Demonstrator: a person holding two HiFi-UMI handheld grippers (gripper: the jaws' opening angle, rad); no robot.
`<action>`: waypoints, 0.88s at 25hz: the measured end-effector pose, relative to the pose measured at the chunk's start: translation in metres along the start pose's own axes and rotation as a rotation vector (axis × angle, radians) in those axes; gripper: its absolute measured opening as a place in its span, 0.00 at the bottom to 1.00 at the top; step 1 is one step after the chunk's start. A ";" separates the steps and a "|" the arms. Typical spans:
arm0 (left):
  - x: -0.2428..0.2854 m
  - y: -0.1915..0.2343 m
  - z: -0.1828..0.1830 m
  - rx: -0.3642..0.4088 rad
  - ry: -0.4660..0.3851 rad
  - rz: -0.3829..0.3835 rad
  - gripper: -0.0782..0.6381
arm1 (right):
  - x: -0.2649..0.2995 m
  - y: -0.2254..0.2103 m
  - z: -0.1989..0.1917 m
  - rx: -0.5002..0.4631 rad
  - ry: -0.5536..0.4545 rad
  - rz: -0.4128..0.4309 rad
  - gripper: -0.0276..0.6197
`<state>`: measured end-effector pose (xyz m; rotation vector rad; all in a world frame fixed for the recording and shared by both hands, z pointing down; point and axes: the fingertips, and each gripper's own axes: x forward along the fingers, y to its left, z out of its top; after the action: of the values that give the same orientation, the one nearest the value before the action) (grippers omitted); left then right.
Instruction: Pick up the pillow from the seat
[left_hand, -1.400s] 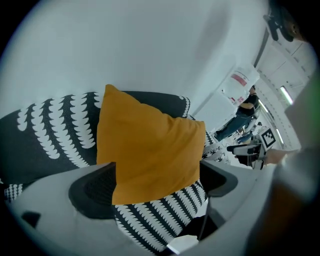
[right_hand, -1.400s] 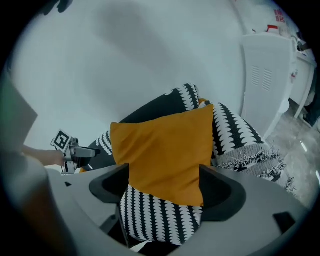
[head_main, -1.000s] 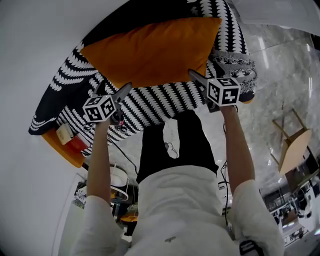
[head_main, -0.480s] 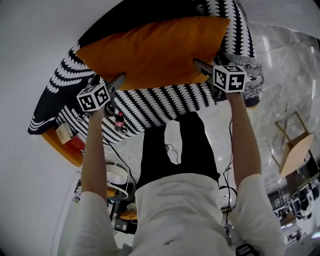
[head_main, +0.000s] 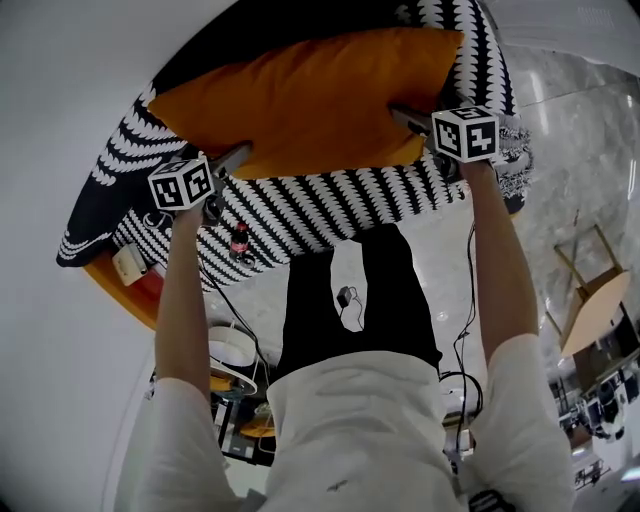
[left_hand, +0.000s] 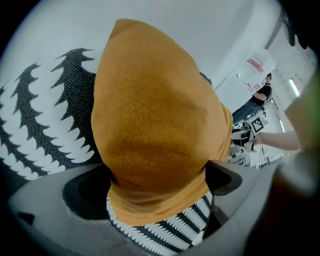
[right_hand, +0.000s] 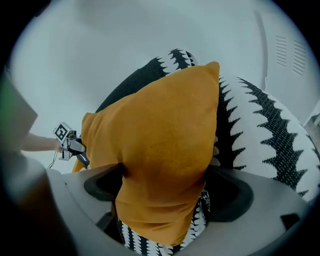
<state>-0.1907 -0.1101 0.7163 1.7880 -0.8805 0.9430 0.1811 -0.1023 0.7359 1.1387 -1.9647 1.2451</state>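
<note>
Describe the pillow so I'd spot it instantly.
Find the big black-and-white patterned seat. Against it is an orange pillow, pinched at its ends by the left hand-held gripper and the right hand-held gripper. Its plain, unpatterned fabric sets it apart from that busy pattern.

black-and-white covered seat (head_main: 330, 205), orange pillow (head_main: 310, 100) against it, perhaps only just touching

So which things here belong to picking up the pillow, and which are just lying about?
Part of the job: orange pillow, clamped in the left tool and the right tool; patterned seat.
Lying about: small bottle, white box, wooden chair.
</note>
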 end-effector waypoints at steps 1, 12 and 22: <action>0.001 0.000 0.000 0.008 0.007 0.006 0.93 | 0.001 -0.001 0.001 -0.002 0.005 0.001 0.77; -0.005 -0.004 -0.003 0.009 0.025 0.064 0.73 | 0.001 0.015 0.002 -0.067 0.030 -0.036 0.50; -0.015 -0.018 -0.009 0.011 0.017 0.117 0.52 | -0.014 0.024 -0.002 -0.053 0.043 -0.106 0.39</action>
<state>-0.1844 -0.0934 0.6987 1.7500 -0.9793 1.0383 0.1673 -0.0901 0.7149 1.1644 -1.8698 1.1466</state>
